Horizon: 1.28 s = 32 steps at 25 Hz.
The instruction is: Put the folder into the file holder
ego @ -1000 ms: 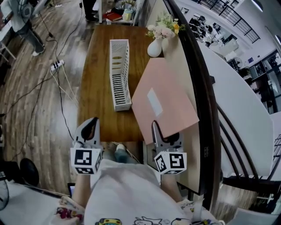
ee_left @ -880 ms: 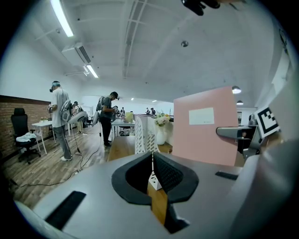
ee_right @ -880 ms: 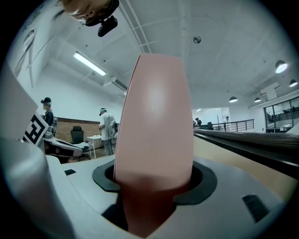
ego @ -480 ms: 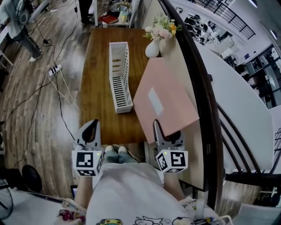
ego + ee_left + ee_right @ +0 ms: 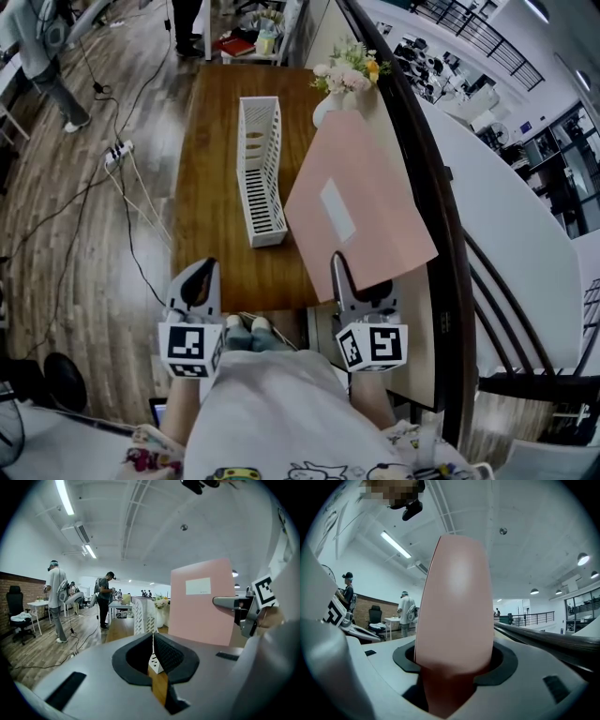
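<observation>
A pink folder [image 5: 361, 208] with a white label is held up off the brown table [image 5: 211, 202], tilted, its near edge clamped in my right gripper [image 5: 342, 277], which is shut on it. In the right gripper view the folder [image 5: 454, 616] fills the middle between the jaws. A white slotted file holder [image 5: 258, 169] lies lengthwise on the table, left of the folder. My left gripper [image 5: 195, 281] hangs shut and holds nothing near the table's front left corner. From the left gripper view the folder [image 5: 201, 604] stands at the right and the file holder [image 5: 139, 616] behind the jaws.
A white vase of flowers [image 5: 339, 82] stands at the table's far end by the folder's far corner. A dark curved railing [image 5: 427, 206] runs along the right. Cables and a power strip [image 5: 117, 150] lie on the wood floor at left, where people stand.
The right gripper has lifted and tilted the folder upward; its far corner now overlaps the vase. The left gripper has stayed about where it was.
</observation>
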{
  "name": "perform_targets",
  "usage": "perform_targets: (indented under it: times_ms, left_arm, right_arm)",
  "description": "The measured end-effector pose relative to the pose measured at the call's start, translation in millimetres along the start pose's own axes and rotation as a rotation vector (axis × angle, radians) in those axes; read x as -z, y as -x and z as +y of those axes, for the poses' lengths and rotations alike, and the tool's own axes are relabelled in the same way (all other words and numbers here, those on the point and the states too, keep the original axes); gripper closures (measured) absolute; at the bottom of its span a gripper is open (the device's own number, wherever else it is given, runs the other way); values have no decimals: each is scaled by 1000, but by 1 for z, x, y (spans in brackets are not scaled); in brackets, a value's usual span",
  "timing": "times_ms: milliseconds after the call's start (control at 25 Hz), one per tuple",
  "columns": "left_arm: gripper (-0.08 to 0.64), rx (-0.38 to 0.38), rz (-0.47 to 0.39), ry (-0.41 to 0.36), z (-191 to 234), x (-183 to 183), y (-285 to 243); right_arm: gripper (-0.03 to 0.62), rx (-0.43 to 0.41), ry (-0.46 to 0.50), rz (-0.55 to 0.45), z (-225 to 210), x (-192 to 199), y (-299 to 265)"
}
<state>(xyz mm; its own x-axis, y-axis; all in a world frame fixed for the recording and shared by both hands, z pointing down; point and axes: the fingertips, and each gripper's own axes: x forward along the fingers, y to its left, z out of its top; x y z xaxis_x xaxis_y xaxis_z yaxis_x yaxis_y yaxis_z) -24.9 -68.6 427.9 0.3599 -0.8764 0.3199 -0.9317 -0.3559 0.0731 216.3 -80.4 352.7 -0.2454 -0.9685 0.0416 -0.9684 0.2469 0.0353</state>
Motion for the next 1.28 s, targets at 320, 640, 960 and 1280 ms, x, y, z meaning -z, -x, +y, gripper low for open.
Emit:
perform_targets:
  times_ms: [320,640,960,1280]
  left_arm:
    - [549,10,-11,-1,0,-4,-1]
    - [549,3,-12,-13,4,-6,-2]
    - [549,-3,-8,-4,10,-4,-4]
    - [549,-8,2,5,17,-2,-9]
  right_arm:
    - [316,-53,16,-25,26,-13,-16]
    - [316,-93,-3,-33,48,-13,-35]
    - [316,-94,12,-40,60,-13,-58]
    - [316,-70,0,-52,64,-15,-81]
